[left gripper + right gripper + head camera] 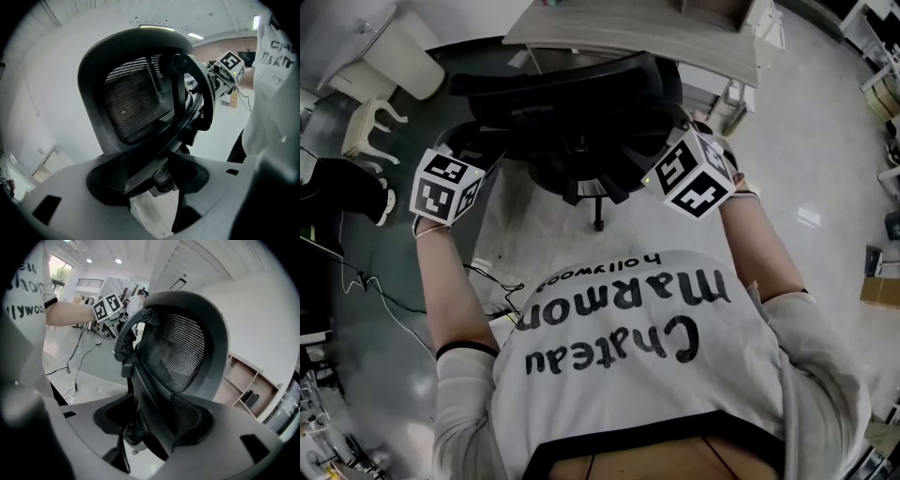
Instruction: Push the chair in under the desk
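Observation:
A black mesh office chair (581,122) stands with its backrest toward me, its seat facing the light wooden desk (628,33) at the top of the head view. My left gripper (478,159) holds the backrest's left edge and my right gripper (664,157) holds its right edge. In the left gripper view the backrest frame (140,93) runs down between the jaws of the left gripper (150,180), pressed by the pads. The right gripper view shows the same: the frame (183,348) sits clamped in the right gripper (150,423). Both sets of jaws stand wide around the thick rim.
The chair's base and a castor (597,225) rest on the pale glossy floor. Black cables (384,300) trail over the floor at left, near a white stool (370,127). A cardboard box (881,291) sits at far right. An open wooden shelf (243,380) stands beyond the chair.

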The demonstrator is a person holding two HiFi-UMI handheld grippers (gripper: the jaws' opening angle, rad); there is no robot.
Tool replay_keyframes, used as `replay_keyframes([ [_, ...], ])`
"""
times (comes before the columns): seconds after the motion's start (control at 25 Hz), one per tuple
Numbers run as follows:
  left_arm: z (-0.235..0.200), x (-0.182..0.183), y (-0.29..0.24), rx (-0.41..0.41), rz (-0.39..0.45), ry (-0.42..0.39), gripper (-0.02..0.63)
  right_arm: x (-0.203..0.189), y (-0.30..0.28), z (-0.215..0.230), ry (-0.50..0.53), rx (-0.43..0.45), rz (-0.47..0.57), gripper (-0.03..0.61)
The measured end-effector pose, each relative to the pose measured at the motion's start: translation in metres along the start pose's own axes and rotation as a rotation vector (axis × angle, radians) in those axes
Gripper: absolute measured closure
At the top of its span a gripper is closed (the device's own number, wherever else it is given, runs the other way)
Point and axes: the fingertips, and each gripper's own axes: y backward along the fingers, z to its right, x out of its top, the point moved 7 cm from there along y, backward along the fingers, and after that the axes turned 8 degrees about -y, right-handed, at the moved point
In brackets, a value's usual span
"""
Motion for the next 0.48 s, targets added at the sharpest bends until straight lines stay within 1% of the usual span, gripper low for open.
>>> replay_keyframes([
  [0.12,-0.009,-0.006,-0.001,-0.001,0.003,-0.006,0.357,0.006,-0.005,-0.004,-0.008,0.02,0.016,0.32],
  [0.2,-0.019,-0.012,-0.001,-0.006,0.011,-0.01,0.357,0.014,-0.011,-0.006,-0.018,0.025,0.009,0.321],
  [0.36,-0.05,-0.031,-0.005,-0.036,0.038,-0.026,0.357,0.034,-0.037,-0.013,-0.02,0.0,-0.017,0.321],
  [0.48,-0.062,-0.038,-0.008,-0.066,0.056,-0.052,0.357,0.041,-0.046,-0.017,-0.037,-0.015,-0.045,0.321],
])
